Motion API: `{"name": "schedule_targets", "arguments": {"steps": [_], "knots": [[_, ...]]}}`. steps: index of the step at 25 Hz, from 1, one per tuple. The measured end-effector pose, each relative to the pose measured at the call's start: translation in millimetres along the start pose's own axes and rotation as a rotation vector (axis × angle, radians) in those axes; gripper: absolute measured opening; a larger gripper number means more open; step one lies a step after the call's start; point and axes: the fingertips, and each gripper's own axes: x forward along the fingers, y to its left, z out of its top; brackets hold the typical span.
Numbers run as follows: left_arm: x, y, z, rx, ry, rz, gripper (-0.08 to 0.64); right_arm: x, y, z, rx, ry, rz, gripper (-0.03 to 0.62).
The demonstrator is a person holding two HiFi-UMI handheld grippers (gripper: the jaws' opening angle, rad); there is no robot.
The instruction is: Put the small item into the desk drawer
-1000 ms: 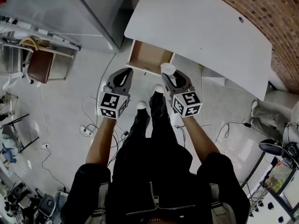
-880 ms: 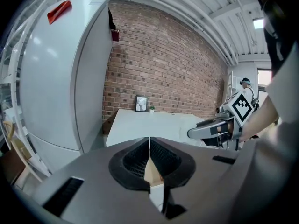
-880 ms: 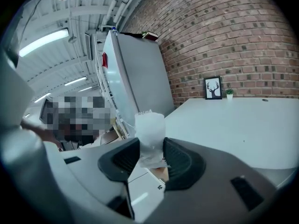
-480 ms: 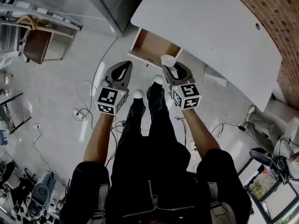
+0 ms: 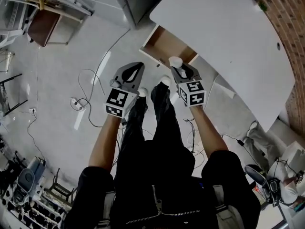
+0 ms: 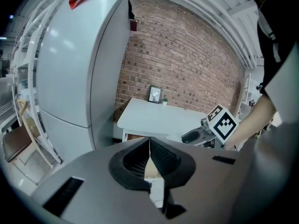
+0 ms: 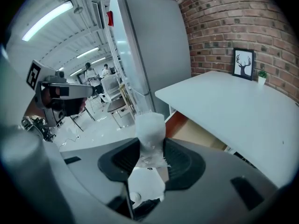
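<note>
Right gripper (image 5: 179,71): fingers pinching the small white item (image 5: 175,61), which stands up out of the grip, held in the air near the front edge of the open drawer (image 5: 167,45). Left gripper (image 6: 149,154): fingers pressed together with nothing between them, positioned farther from the drawer front than the right gripper. Drawer is pulled out from under the white tabletop (image 5: 228,37), its light wood interior showing.
</note>
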Motion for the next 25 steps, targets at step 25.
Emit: {"name": "schedule_targets", "arguments": {"steps": [25], "knots": [[48, 33, -52, -0.075, 0.037, 0.075, 0.021, 138, -33, -85, -0.102, 0.33, 0.053, 0.162]]}}
